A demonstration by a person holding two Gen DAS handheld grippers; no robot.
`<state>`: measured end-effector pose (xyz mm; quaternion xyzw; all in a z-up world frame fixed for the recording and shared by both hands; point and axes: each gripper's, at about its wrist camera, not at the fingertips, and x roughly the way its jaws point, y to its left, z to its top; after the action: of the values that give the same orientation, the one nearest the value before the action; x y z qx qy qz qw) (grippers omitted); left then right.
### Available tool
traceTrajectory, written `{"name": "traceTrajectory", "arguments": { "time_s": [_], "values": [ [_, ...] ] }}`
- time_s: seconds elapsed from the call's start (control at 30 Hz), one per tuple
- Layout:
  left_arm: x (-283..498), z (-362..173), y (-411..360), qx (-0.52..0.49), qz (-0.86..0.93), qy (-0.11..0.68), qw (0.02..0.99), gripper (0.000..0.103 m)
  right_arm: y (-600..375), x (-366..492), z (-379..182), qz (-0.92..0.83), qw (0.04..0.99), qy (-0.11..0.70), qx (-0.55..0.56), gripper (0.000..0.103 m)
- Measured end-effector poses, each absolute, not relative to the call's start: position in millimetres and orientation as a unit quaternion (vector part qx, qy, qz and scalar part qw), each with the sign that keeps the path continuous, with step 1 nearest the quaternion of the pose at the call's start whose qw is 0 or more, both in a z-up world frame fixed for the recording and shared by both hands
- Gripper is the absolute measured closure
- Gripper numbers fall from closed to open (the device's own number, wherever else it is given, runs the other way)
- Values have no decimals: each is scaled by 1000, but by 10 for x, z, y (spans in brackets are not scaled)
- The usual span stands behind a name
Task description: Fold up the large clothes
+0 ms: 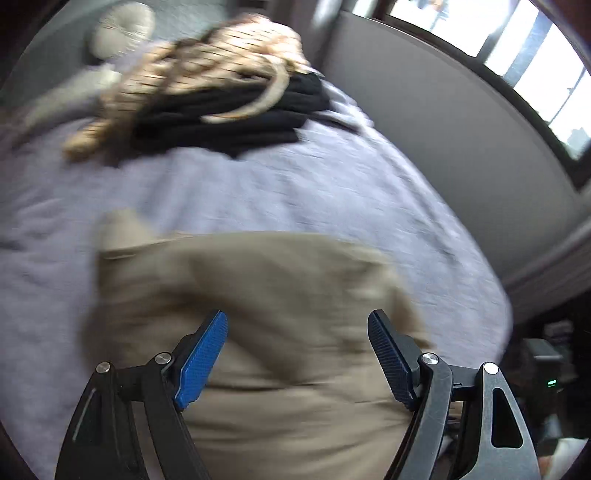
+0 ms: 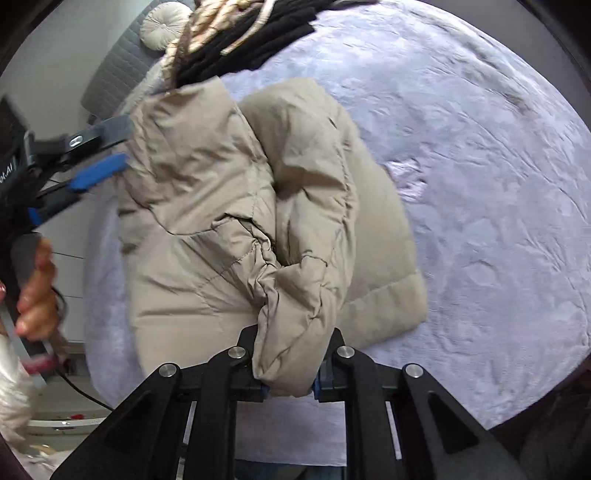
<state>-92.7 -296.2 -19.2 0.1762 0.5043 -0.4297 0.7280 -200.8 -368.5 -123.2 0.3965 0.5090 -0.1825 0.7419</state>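
The beige jacket [image 2: 236,206] is a thin, puffy quilted cloth, matt with a faint sheen, creased all over and stitched in long seams. The lavender bedspread [image 2: 480,184] under it looks like soft, napped fleece, dull and lightly rumpled. Further off, the black garment [image 1: 236,118] is a matt ribbed knit, and the cream knit [image 1: 207,59] lying on it is coarse and chunky. The round cushion [image 2: 162,27] is pale pleated fabric. On the left gripper [image 1: 297,360] the arms are matt black plastic with bright metal pivot pins, and its pads [image 1: 201,363] are blue, finely ribbed rubbery plastic. The right gripper [image 2: 290,387] has the same black arms and shiny pins.
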Motion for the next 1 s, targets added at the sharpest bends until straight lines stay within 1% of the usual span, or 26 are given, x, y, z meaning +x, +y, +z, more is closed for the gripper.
{"name": "traceTrajectory", "arguments": {
  "time_s": [0.1,0.13,0.17,0.23,0.3,0.37,0.43,0.5,0.57,0.6,0.63,0.7,0.77,0.83,0.9,1.0],
  "values": [
    [-636,-554,-2776,193,-361,526,745,24,-3850,-2107,-1451,-189,729,509,417,86],
    [-599,-681,-2734,178,-358,538,742,19,-3893,-2115,-1534,-184,726,511,422,86],
    [-592,-813,-2730,158,-350,548,743,18,-3921,-2126,-1604,-174,722,512,431,85],
    [-639,-987,-2819,154,-333,551,750,18,-4000,-2117,-1642,-149,711,511,459,83],
    [-717,-1090,-2934,160,-323,542,759,18,-4098,-2163,-1508,-117,717,505,466,82],
    [-691,-1094,-2946,156,-323,545,758,18,-4226,-2242,-1221,-93,744,480,456,80],
    [-650,-1087,-2913,149,-325,550,755,18,-4413,-2321,-977,-86,762,445,462,66],
    [-647,-1083,-2892,142,-325,556,752,18,-4685,-2361,-845,-104,772,405,478,65],
    [-647,-1032,-2871,139,-323,557,752,18,-4902,-2261,-904,-121,767,397,490,65],
    [-656,-1030,-2873,138,-321,558,753,18,-5002,-2143,-977,-123,765,400,490,67],
    [-668,-1026,-2880,138,-320,558,754,18,-5065,-2004,-1079,-116,763,406,489,78],
    [-691,-1023,-2899,140,-317,558,754,18,-5048,-1845,-1248,-105,750,434,487,91],
    [-705,-1019,-2917,140,-317,558,754,18,-4985,-1615,-1530,-79,739,464,483,93],
    [-715,-1018,-2938,139,-318,559,753,17,-4913,-1371,-1788,-51,728,476,491,94],
    [-720,-1020,-2967,141,-317,558,753,17,-4795,-1187,-1925,-12,721,477,502,94],
    [-720,-1009,-3021,147,-313,558,754,17,-4707,-954,-2100,19,719,496,487,95]
  ]
}}
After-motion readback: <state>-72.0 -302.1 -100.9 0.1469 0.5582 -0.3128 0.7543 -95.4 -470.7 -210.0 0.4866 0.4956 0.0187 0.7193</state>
